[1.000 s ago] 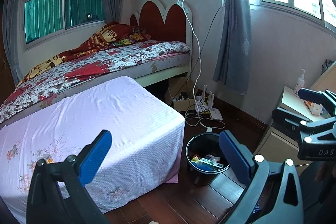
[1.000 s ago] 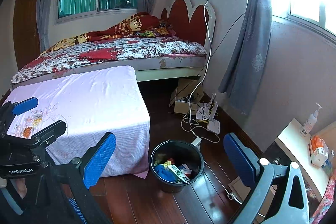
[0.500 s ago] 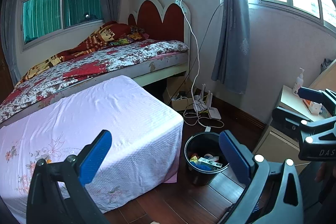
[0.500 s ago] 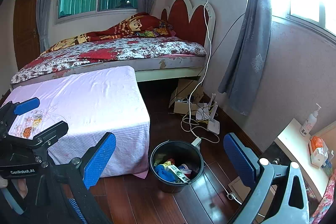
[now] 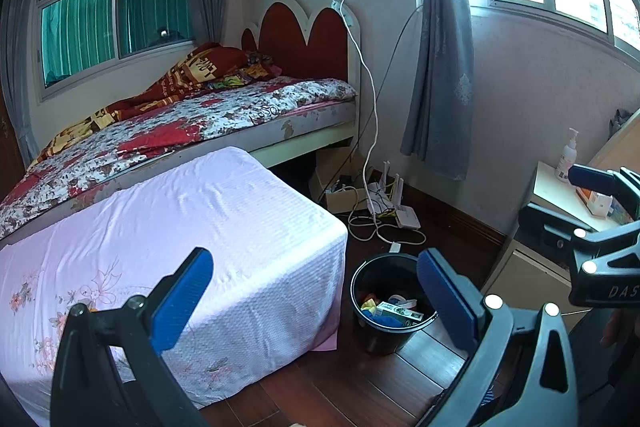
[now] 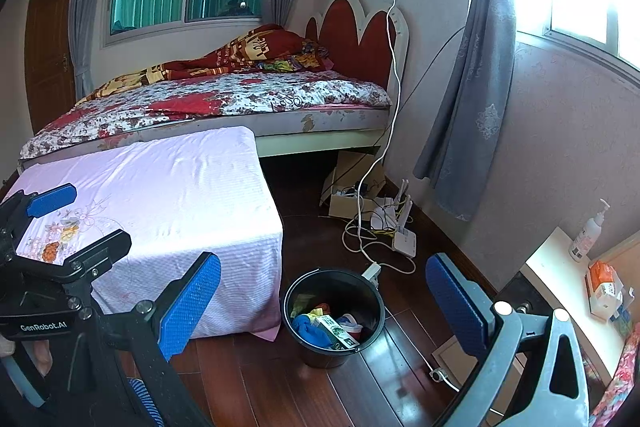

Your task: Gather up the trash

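The floor (image 6: 256, 383) is dark, glossy wood planks. A black bin (image 6: 334, 311) looks like smooth plastic, though glare makes that uncertain. Matt, ribbed pink cloth (image 5: 208, 227) covers the table; each hand-held gripper's pads (image 6: 188, 303) are dimpled blue.

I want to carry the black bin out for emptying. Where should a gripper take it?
Grip the bin's open rim from above, one finger inside the wall and one outside. Choose the side away from the pink cloth; trash sits low, leaving the upper wall clear.
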A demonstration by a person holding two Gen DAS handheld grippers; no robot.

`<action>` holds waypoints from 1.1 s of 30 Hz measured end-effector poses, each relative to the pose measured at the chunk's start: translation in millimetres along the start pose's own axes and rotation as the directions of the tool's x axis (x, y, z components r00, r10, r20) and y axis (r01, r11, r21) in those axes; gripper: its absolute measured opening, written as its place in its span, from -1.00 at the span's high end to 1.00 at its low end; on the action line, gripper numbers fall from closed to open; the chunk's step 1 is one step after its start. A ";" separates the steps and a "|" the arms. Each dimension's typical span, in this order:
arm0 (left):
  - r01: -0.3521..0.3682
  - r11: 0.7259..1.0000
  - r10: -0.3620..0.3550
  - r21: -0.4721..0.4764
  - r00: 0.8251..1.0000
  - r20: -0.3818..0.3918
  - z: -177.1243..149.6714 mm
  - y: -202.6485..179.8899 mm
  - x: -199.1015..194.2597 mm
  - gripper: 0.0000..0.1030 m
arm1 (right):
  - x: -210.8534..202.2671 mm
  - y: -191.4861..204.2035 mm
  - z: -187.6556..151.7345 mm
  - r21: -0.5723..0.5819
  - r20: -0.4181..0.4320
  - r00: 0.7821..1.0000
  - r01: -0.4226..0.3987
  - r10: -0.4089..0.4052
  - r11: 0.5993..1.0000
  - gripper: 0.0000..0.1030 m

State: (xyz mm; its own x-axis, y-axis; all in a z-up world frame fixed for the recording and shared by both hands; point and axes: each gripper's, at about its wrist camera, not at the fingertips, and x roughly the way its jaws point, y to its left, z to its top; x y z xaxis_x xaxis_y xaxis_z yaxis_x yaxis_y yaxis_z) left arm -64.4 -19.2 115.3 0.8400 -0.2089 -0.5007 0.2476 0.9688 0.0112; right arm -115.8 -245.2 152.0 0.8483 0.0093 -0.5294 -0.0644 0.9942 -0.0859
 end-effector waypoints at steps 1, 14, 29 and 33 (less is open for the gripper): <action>-0.001 1.000 0.001 0.000 1.000 0.000 -0.1 0.0 0.1 -0.99 | -0.3 -0.4 0.6 0.000 0.001 1.000 0.000 0.000 1.000 -1.00; 0.006 1.000 -0.006 0.009 1.000 -0.002 2.9 -0.8 1.6 -0.98 | -1.5 -2.0 1.9 0.000 0.000 1.000 0.003 -0.003 1.000 -1.00; 0.008 1.000 -0.008 0.022 1.000 0.002 4.8 0.5 1.2 -0.99 | -2.0 -3.0 1.5 0.000 -0.002 1.000 0.005 -0.005 1.000 -1.00; 0.011 0.999 -0.011 0.033 1.000 0.004 4.1 0.3 1.3 -0.99 | -1.1 -3.3 0.5 0.002 -0.004 1.000 0.006 -0.006 1.000 -1.00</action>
State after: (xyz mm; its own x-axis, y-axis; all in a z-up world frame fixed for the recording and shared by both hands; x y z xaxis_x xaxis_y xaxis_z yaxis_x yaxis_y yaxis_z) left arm -61.2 -19.7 118.2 0.8392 -0.2204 -0.4971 0.2726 0.9615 0.0339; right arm -116.2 -248.4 153.3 0.8466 0.0028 -0.5323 -0.0581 0.9945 -0.0872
